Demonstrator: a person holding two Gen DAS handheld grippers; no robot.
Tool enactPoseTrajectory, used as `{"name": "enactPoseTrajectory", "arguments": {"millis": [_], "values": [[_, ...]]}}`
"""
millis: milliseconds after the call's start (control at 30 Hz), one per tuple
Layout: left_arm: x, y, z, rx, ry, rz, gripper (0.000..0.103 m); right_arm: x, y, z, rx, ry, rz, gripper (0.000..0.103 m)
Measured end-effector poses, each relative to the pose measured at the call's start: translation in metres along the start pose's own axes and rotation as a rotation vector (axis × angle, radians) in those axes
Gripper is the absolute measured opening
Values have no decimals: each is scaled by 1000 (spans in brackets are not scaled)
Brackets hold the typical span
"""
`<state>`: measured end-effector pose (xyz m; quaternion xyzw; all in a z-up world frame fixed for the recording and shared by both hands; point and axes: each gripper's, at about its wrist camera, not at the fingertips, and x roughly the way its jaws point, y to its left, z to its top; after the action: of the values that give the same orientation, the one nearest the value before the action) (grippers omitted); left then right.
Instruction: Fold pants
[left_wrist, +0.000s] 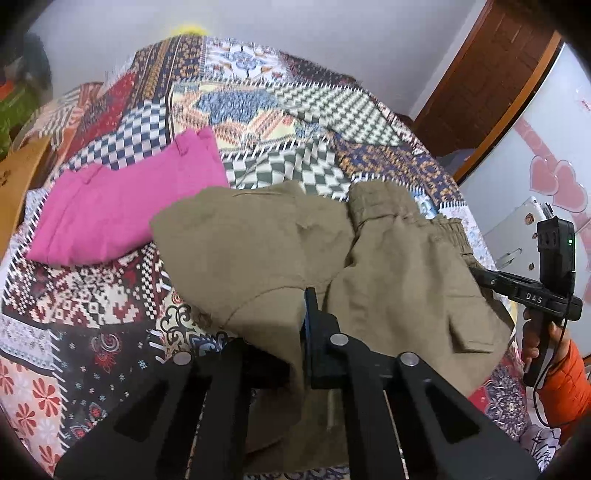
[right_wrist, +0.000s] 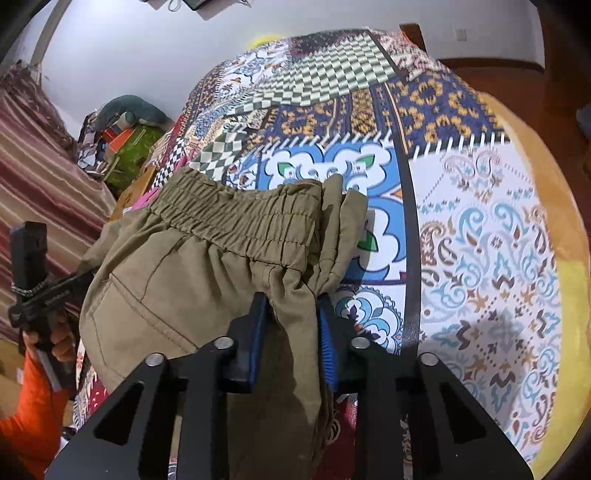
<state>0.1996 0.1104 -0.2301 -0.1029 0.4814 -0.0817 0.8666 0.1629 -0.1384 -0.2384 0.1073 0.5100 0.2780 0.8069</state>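
Khaki pants with an elastic waistband lie bunched and partly lifted over a patchwork bedspread. My left gripper is shut on a fold of the khaki cloth, which hides its left finger. My right gripper is shut on the cloth just below the waistband, between its blue pads. The right gripper's body also shows in the left wrist view at the pants' right edge, and the left gripper's body in the right wrist view at their left edge.
Folded pink pants lie on the bedspread to the left of the khaki ones. A white cabinet with heart stickers stands right of the bed. Cluttered bags and a striped curtain are on the far left side.
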Motion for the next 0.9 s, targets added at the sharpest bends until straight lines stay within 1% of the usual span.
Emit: {"name": "enactPoseTrajectory", "arguments": {"millis": [67,167,300,367,467,600,733,800,900], "values": [[-10,-5,2,10,-25,-6,5,-6,2,3,-5,-22,-2,16],[-25,-15,3,30,-55,-6,4,-17,6,7,-7,-61,1,14],[-43,-26,5,59,-100,11,2,-29,18,14,-57,-97,-17,12],[-51,-29,5,63,-119,6,2,-35,26,17,-84,-117,-21,11],[-60,-31,5,61,-133,5,2,-43,35,21,-114,-140,-23,11],[-64,-31,2,60,-130,8,2,-49,44,24,-143,-157,-27,11],[-60,-22,-5,24,-106,5,2,-44,41,22,-135,-131,-27,11],[-54,-14,-9,-2,-82,2,2,-37,31,18,-102,-96,-21,11],[-44,-7,-15,-14,-48,25,2,-21,13,10,-38,-28,-8,15]]}}
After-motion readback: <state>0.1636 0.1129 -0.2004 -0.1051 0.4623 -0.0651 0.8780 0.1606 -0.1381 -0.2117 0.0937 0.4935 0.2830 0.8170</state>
